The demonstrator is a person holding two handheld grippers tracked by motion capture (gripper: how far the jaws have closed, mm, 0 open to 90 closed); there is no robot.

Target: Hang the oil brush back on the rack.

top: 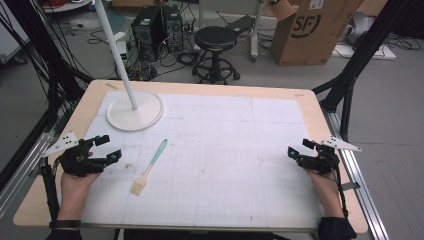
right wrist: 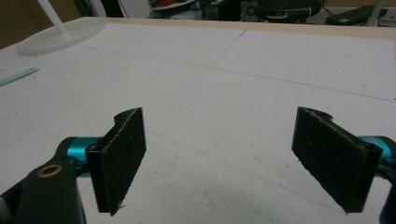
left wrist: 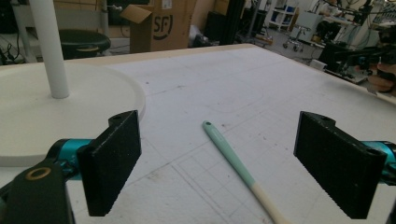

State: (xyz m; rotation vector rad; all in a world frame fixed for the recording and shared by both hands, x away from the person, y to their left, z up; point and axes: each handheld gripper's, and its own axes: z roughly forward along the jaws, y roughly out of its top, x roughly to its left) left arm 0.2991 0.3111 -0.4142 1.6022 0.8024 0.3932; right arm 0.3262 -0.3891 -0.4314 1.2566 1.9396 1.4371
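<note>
The brush (top: 150,166) lies flat on the white mat (top: 225,150) of the bench (top: 310,100), left of centre, its green handle pointing up toward the lamp base (top: 135,111) and its pale bristles toward the person. The lamp base stands just beyond the handle tip, apart from it, with a white pole (top: 116,50) rising from it. Nothing lies between the brush and the left gripper (top: 106,148), which hovers just left of it with jaws wide apart, holding nothing; in the left gripper view the handle (left wrist: 233,161) runs between them. The right gripper (top: 299,150) is well apart from the brush at the mat's right edge, jaws also wide apart and empty.
</note>
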